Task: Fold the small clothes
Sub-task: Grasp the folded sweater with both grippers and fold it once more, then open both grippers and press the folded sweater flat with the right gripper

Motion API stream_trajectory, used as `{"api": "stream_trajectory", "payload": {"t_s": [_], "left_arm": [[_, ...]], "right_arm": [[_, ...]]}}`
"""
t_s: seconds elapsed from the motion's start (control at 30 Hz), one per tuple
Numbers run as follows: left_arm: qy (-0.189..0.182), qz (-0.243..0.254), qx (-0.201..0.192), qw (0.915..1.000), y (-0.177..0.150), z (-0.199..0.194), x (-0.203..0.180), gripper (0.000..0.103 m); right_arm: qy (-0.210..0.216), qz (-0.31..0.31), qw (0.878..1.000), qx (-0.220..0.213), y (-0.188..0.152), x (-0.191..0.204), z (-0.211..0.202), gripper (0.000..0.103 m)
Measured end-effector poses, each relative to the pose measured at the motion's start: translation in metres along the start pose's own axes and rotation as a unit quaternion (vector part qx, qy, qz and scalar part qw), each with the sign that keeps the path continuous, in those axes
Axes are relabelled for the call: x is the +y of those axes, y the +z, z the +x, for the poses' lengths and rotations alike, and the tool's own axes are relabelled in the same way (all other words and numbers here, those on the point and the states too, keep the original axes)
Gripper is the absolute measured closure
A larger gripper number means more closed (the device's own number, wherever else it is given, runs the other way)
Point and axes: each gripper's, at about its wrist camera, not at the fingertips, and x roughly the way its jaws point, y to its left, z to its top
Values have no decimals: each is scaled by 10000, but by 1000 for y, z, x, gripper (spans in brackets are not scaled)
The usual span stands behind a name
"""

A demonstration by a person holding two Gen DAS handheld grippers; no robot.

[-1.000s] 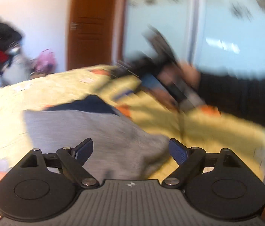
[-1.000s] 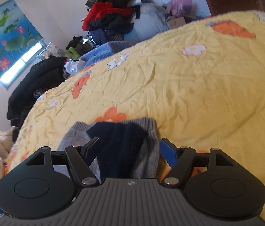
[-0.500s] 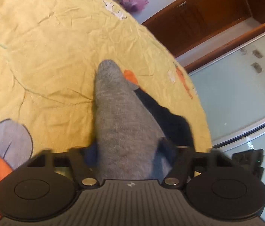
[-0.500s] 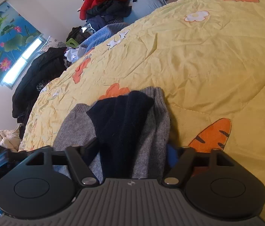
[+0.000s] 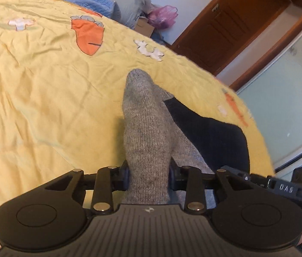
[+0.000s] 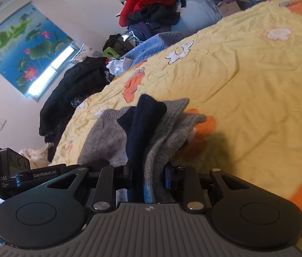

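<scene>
The left claw (image 5: 148, 174) is closed tight on the grey part of the sock (image 5: 145, 132), the knit bunched between its 2 fingers. The right claw (image 6: 148, 176) is likewise pinched shut on the same sock (image 6: 151, 132), gripping the grey and navy layers together. The other claw's body shows at the edge of each wrist view, just beside the one filming.

From the left claw the sock runs straight ahead as a thick grey ribbed tube with a rounded end, raised a little above the bed. Its navy section (image 5: 213, 137) spreads to the right of the claw, lying on the yellow bedspread (image 5: 43, 98). From the right claw the navy band (image 6: 142, 124) stands ahead as a folded ridge, with grey flaps falling to either side; the sock casts a shadow on the bedspread to its right.

The bedspread (image 6: 247, 90) is wrinkled and printed with orange carrots and white flowers, and spreads out ahead of both claws. Beyond its far edge, ahead of the right claw, sit a blue blanket (image 6: 148, 47) and a heap of clothes (image 6: 151, 6) with a red garment on it. Far ahead to the left hangs a lotus-print blind (image 6: 22, 45). Ahead and right of the left claw stands a brown wooden door (image 5: 236, 21), with a purple plastic bag (image 5: 163, 17) near its foot.
</scene>
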Motion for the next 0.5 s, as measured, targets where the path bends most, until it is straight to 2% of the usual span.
{"api": "stream_trajectory", "payload": {"t_s": [0.03,0.07,0.1,0.13,0.2,0.23,0.33,0.47,0.5], "left_arm": [[246,-35,24,9997,0,0,6,65],[362,-100,15,9993,-1,-2,11,61],[223,-191,-74,9995,-5,-8,17,59],[15,-286,-169,9994,-11,-18,22,56],[-241,-348,-297,9987,-28,-37,30,26],[-285,-328,-379,9983,-39,-47,32,24],[-478,-271,-200,9983,-76,-62,35,24],[-830,-444,200,9954,-113,-58,35,25],[-906,-391,147,9950,-119,-58,34,25]], "right_arm": [[-154,35,9999,1,0,-2,11,65],[-388,117,9992,9,-1,-5,20,56],[-601,229,9979,27,-3,-9,25,53],[-613,301,9977,41,-7,-12,25,47],[-351,274,9990,11,-19,-13,11,35],[-283,181,9994,-11,-27,-11,0,29],[-146,169,9997,42,-52,-15,-31,28],[-130,195,9992,333,-91,-18,-49,29],[-83,116,9993,338,-99,-16,-52,29]]}}
